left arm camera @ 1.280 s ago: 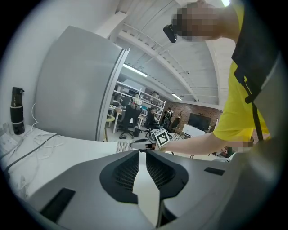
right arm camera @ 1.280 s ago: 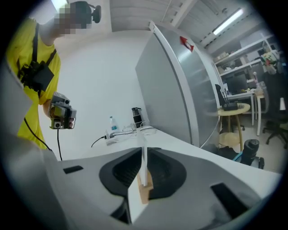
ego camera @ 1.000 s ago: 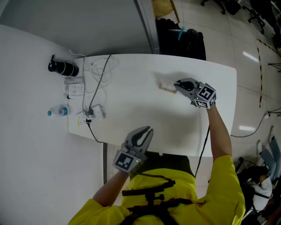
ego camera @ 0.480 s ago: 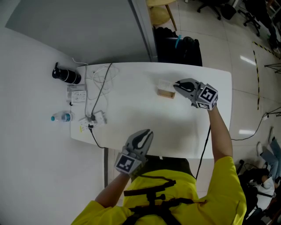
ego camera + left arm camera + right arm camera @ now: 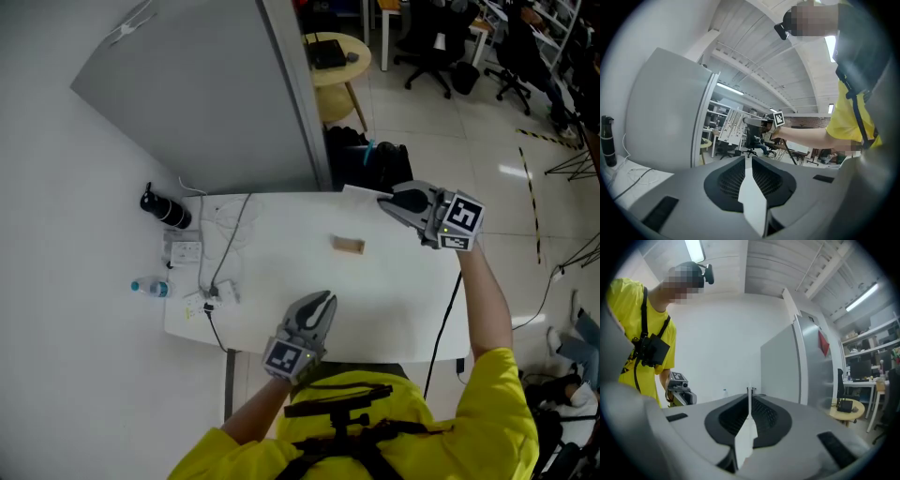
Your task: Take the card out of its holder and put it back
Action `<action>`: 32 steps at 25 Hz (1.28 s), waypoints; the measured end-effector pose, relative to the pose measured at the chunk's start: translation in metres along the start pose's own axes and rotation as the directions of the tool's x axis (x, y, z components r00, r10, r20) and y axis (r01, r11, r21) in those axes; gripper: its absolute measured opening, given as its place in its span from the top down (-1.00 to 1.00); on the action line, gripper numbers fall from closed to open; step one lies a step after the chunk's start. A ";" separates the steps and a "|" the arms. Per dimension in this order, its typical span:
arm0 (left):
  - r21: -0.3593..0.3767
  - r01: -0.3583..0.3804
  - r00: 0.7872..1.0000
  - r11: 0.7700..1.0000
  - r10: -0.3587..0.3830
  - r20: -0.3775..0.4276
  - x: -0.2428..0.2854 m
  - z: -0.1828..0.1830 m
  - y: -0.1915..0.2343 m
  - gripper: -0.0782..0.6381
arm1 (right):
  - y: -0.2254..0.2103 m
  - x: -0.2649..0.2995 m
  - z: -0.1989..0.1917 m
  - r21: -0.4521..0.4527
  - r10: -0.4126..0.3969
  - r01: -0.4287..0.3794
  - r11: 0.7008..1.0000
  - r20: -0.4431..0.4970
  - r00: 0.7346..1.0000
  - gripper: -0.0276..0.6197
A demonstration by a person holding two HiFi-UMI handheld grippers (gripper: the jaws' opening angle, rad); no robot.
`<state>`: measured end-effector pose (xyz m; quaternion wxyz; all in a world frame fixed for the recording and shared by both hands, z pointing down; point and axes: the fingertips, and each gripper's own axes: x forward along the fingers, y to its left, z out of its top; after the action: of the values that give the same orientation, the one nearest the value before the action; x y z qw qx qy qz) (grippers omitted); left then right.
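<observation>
Right gripper [image 5: 385,200] first: pinching the card [image 5: 364,191] with the jaws squeezed nearly flat on it, held up in the air at the upper right of the head view, over the far edge of the table [image 5: 403,291] as framed. Only shows as a thin edge-on sliver in the right gripper view, but can be spotted face-on from the left gripper view.

Nothing in the left gripper [image 5: 322,300], just jaws pressed together on themselves, down at bottom centre of the head view by the near table edge.

Reads as the halfway point: card out, holder [image 5: 348,246] sitting bare at mid-frame on the table, well apart from the card. So probably time for the put-back.

Calls for bringing the card down and to the left in the frame toward the holder, squaring its lower edge to the slot, then sliding it in without shoving the holder. Looks like a light little block, so maybe worth steadying it with the left gripper (would mean opening that one first).

Hard to make out:
- Can't see the slot from the head view, way too small.
- Can't read the card either, just white with dark lines.
- No holder in either gripper view. Mostly ceiling, wall and a grey panel [image 5: 206,103], plus a corner of table with a cable [image 5: 637,176] and a black bottle [image 5: 607,140] at lower left of the left gripper view.
- Tough to tell exactly where the card's far end stops.
</observation>
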<state>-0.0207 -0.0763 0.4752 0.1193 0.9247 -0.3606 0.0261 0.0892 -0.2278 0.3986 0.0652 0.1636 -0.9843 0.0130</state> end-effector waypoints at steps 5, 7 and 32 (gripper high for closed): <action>0.025 0.015 0.998 1.000 -0.017 0.060 0.001 0.012 -0.009 0.76 | 0.009 -0.004 0.023 -0.013 0.008 -0.008 1.000 0.001 1.000 0.85; 0.031 0.013 0.998 0.999 -0.015 0.058 0.000 0.009 -0.009 0.76 | 0.013 -0.002 0.026 -0.023 0.010 -0.010 1.000 -0.001 1.000 0.85; 0.017 -0.082 0.997 0.997 0.082 -0.015 -0.009 -0.016 -0.004 0.78 | 0.010 0.008 0.044 0.008 0.053 -0.053 0.999 0.021 0.998 0.85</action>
<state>-0.0245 -0.0636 0.4885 0.1134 0.9099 -0.3969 0.0414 0.0726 -0.2228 0.3557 0.0539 0.1379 -0.9888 0.0170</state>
